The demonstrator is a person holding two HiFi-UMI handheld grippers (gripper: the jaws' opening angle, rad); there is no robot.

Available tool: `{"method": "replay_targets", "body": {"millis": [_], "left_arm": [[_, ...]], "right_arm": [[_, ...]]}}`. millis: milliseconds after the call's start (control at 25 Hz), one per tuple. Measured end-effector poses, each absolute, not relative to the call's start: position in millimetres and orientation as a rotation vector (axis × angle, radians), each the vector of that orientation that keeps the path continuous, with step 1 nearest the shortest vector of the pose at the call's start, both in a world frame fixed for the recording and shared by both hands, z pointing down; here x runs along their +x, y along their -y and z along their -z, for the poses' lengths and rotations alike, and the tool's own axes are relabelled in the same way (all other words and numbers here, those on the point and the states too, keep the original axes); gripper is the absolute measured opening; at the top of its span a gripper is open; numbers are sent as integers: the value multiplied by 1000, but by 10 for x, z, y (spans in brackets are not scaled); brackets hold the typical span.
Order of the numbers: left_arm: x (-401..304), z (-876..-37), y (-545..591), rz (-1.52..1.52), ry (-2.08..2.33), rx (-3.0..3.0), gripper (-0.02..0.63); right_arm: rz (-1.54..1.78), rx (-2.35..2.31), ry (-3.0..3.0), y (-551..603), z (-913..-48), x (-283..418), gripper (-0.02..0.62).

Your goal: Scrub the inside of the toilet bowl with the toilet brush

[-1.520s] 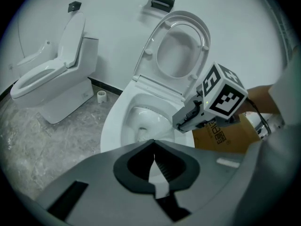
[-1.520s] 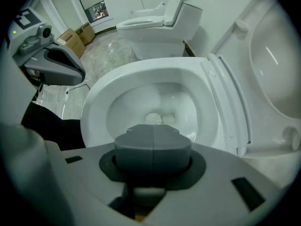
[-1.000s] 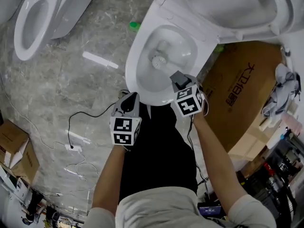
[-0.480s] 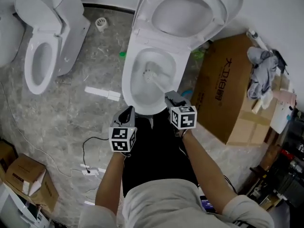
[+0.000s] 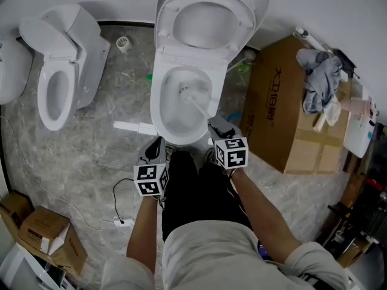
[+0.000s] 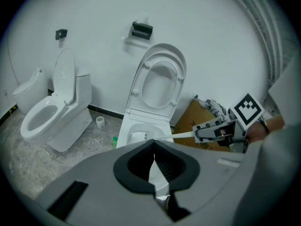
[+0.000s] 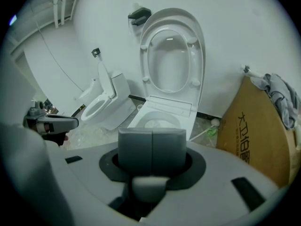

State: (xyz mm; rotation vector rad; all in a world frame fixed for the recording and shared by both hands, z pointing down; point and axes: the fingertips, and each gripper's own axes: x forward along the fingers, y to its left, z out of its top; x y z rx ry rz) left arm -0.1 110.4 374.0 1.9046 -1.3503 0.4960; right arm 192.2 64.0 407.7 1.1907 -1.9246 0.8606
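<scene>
Right gripper (image 5: 216, 124) is clamped on the handle end of the toilet brush (image 5: 196, 106). The handle's long axis slants away from it, down into the toilet bowl (image 5: 158, 104), with the bristle head near the bowl's middle. Left gripper (image 5: 158, 144), jaws together on nothing, hangs just outside the bowl's front rim.

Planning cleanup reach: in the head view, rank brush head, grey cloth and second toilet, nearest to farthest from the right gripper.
1. brush head, ahead in the toilet bowl.
2. grey cloth, on the box, right.
3. second toilet, far left.
</scene>
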Motion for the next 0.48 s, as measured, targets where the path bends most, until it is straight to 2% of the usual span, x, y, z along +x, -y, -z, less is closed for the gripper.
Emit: {"method": "replay_targets", "body": {"millis": [480], "left_arm": [[584, -2632, -1262, -470, 1459, 2045, 9]], "right_arm": [[-880, 1267, 2123, -968, -3060, 2242, 146]]}}
